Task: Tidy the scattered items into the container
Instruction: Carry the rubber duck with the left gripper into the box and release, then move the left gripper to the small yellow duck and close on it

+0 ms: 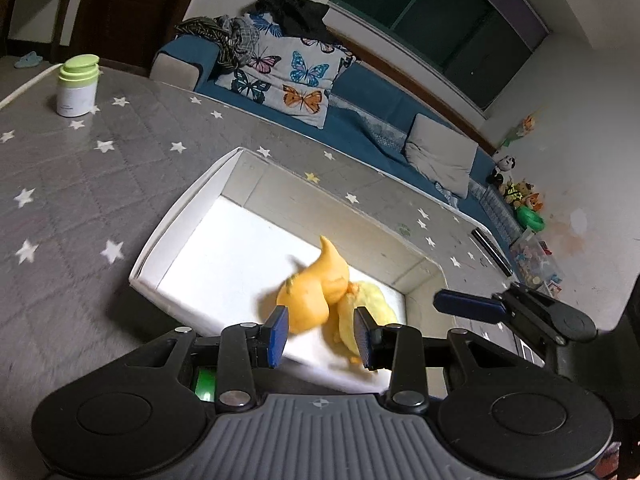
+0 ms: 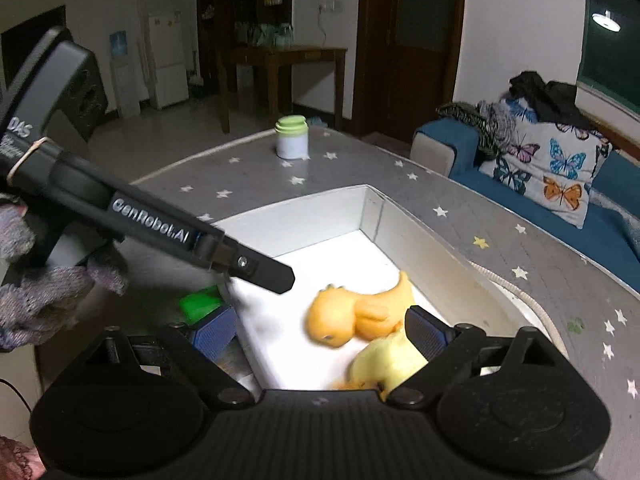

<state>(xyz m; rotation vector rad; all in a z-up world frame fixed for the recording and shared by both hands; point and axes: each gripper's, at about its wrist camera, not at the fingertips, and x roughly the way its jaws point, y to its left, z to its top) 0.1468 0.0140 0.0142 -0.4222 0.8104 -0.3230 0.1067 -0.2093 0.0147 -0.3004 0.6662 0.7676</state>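
A white open box (image 1: 180, 216) (image 2: 304, 208) sits on the grey star-patterned table. Inside it lie an orange toy dinosaur (image 1: 316, 288) (image 2: 356, 312) and a pale yellow soft toy (image 1: 372, 304) (image 2: 392, 364), touching each other. My left gripper (image 1: 322, 330) is open above the box's near edge, its blue pads either side of the toys, holding nothing. My right gripper (image 2: 320, 328) is open over the box, wide apart, empty. The left gripper's arm (image 2: 160, 228) crosses the right wrist view. A green block (image 2: 200, 302) lies by the box's left wall, blurred.
A white jar with a green lid (image 1: 78, 86) (image 2: 292, 138) stands on the table's far side. A blue sofa (image 1: 360, 112) with a butterfly pillow and clothes runs behind the table. A dark remote-like bar (image 1: 492, 252) lies near the table's right edge.
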